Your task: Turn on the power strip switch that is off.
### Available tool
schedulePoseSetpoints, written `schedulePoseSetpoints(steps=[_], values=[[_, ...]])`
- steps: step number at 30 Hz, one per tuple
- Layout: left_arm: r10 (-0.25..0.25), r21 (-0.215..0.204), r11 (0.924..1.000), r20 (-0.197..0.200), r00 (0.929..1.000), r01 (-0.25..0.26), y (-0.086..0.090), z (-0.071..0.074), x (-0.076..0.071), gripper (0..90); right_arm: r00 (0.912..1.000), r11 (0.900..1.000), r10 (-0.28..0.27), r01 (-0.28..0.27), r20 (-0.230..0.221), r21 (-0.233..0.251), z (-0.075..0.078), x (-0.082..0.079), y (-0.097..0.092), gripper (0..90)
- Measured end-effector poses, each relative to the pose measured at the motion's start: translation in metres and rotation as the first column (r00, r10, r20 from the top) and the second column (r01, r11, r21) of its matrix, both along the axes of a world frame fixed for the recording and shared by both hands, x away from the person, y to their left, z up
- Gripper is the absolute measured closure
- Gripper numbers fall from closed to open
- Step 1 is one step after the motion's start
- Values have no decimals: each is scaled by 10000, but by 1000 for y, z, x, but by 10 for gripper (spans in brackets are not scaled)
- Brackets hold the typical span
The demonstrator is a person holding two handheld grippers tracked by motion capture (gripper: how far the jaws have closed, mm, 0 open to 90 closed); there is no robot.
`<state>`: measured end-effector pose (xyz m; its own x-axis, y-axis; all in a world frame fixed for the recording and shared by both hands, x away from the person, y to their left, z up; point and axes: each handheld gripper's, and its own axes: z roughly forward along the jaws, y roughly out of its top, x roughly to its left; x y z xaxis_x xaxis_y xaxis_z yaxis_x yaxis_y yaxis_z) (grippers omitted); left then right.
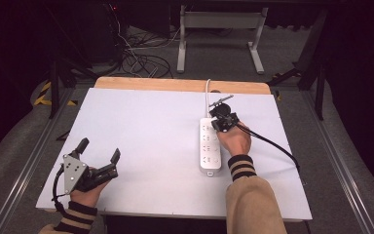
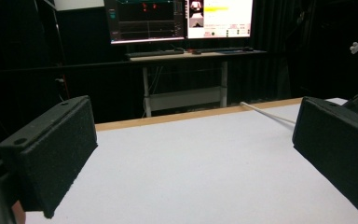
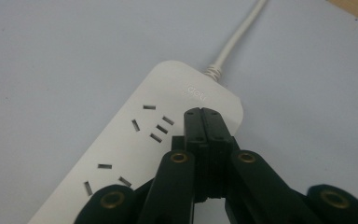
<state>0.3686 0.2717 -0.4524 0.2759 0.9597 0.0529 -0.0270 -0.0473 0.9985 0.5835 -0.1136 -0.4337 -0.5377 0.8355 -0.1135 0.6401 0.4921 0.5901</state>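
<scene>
Strip, one, lies on my table; my right gripper has jaws pressed together over it, my left gripper spread.

Tan sleeves with black-striped cuffs are worn. The left gripper is black, topped by a grey three-cornered plate; the right gripper shows brass-coloured screws and a black cable.

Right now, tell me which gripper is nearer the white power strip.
Right. The right gripper hangs shut over the power strip at its cable end. The left gripper rests open near the table's front left corner, well apart from it.
</scene>
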Motion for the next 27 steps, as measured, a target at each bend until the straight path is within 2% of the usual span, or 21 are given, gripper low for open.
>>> schedulePoseSetpoints(steps=[4,6,11,13,19,24,27], values=[[42,-18,10000,13,10000,-42,0,0,0,4,10000,10000,-31,31,-76,-48,-4,1,-1,900],[38,-25,10000,-2,10000,-38,0,0,0,4,10000,10000,-50,50,29,80,-5,0,-3,900],[41,-11,10000,1,10000,-41,0,0,0,4,9996,9999,-104,103,253,47,-7,-3,-1,900],[50,-14,10000,3,10000,-50,0,0,0,4,9995,9996,-66,58,294,285,-9,-4,0,900],[51,-10,10000,-14,10000,-51,0,0,-1,4,9992,9991,-172,158,361,382,-10,-5,1,900],[79,-19,10000,-1,10000,-79,1,0,-1,4,9987,9975,-247,217,435,673,-13,-7,-3,900],[75,16,10000,-12,10000,-75,1,0,-2,4,9986,9978,-251,221,474,633,-13,-8,-2,900]])
